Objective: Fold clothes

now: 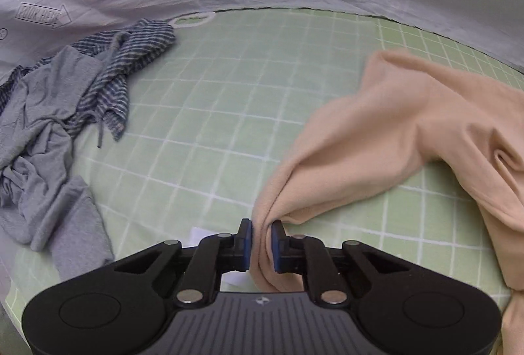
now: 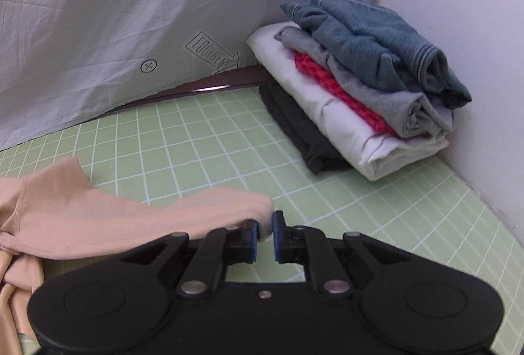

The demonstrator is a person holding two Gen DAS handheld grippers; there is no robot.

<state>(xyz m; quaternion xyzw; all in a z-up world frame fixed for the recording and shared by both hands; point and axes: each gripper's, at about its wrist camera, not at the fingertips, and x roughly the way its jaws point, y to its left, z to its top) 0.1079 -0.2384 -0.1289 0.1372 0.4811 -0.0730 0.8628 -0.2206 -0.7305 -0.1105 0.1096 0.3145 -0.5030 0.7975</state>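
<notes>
A peach-coloured garment (image 1: 409,139) is pinched at two places so that it can presumably be lifted and spread before folding. In the left wrist view, the left gripper (image 1: 262,232) is seen at the bottom centre, its blue pads pressed onto a bunched fold of the fabric, which trails away to the right edge of the frame over a green grid-patterned mat (image 1: 229,113). In the right wrist view, the right gripper (image 2: 265,225) is closed on a thin edge of the same garment, which drapes toward the lower left of the frame. A heap of unfolded grey and striped clothes (image 1: 65,126) is left at the left edge of the left wrist view, seemingly awaiting a turn. A stack of folded clothes (image 2: 360,86) is set against a white wall (image 2: 458,27) at the upper right of the right wrist view, probably kept clear of the working area. On the white sheet (image 2: 131,11) behind the mat, an arrow is printed with mirrored lettering that appears to read "LOOK HERE"; a small orange carrot motif is also visible.
</notes>
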